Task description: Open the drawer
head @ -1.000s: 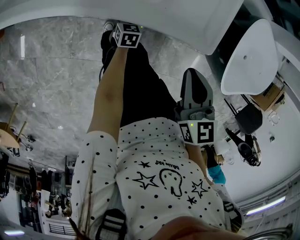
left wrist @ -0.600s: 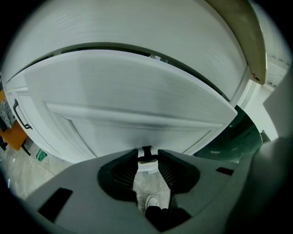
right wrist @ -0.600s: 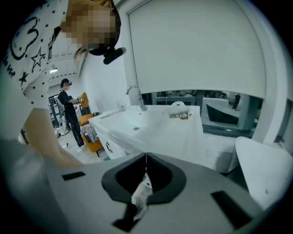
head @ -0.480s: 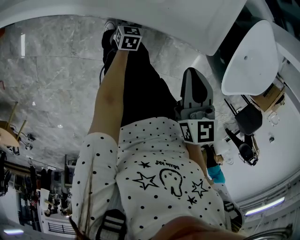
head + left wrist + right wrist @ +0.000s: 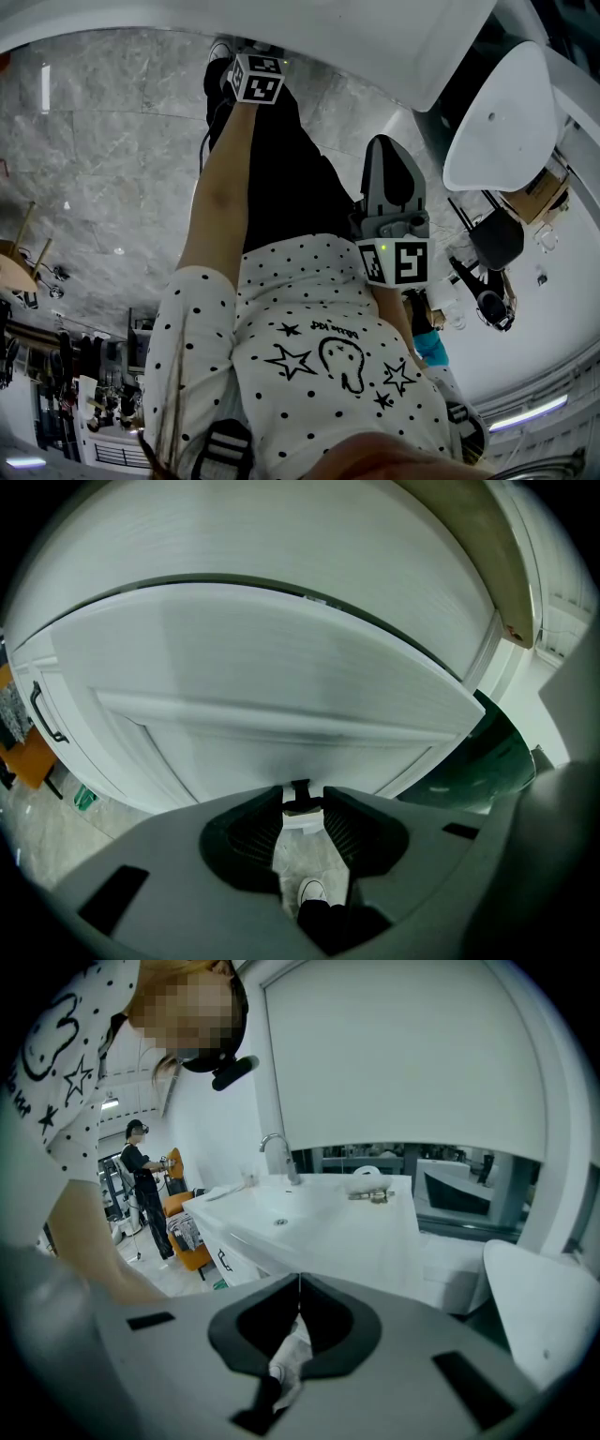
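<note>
- My left gripper [image 5: 302,804] is stretched out at arm's length, low toward the white panelled drawer front [image 5: 281,667], because this is the arm doing the work.
- Its jaws are drawn in to a narrow gap. The small dark pull handle [image 5: 300,790] sits in that gap with its crossbar touching both jaw tips. I judge this to be a clamp on the handle, set for a straight pull toward me.
- The drawer front fills the left gripper view directly ahead of the jaws. A dark seam runs along its upper edge under the white top. I cannot tell whether the drawer has begun to slide out.
- Below the handle, through the jaw gap, a white shoe [image 5: 312,891] and pale floor show, so this gripper is angled downward.
- My right gripper [image 5: 298,1286] is held back close by my waist with its jaws pressed together on nothing. I judge it is parked there to keep clear of the drawer's path.
- It faces away from the drawer, toward a white sink bench [image 5: 319,1218] with a chrome tap [image 5: 275,1152].
</note>
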`<state>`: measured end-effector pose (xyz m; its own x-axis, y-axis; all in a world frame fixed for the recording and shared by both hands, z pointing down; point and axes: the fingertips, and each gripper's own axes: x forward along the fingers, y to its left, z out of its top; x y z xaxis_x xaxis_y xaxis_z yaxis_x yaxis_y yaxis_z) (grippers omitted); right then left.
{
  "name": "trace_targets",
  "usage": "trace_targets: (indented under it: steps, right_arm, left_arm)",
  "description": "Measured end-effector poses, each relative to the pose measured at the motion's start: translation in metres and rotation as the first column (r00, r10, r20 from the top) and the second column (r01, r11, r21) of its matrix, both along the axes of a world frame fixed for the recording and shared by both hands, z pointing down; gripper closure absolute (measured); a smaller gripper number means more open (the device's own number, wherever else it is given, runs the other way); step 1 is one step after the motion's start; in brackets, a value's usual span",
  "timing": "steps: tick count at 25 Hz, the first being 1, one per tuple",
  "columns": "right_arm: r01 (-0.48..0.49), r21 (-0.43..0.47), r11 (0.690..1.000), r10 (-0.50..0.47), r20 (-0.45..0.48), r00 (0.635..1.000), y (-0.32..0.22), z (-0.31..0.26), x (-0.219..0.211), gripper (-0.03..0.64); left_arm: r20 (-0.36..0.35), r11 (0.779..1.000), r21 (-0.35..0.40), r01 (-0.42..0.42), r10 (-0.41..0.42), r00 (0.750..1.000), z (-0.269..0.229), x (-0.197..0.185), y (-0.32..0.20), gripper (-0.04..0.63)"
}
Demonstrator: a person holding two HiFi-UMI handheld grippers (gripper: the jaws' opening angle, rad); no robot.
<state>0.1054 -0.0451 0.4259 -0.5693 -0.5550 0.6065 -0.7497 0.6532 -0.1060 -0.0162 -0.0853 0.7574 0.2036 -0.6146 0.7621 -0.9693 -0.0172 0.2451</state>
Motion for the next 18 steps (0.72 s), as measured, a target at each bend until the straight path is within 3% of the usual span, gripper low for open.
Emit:
trace_targets:
  steps: [18]
  right_arm:
    - [0.008,0.001,1.000,-0.008,0.001,1.000,0.004,0.000,-0.004,0.601]
  left_arm:
    - [-0.005,1.000,-0.010,-0.019,0.019,1.000,0.000,0.003,0.020,0.457]
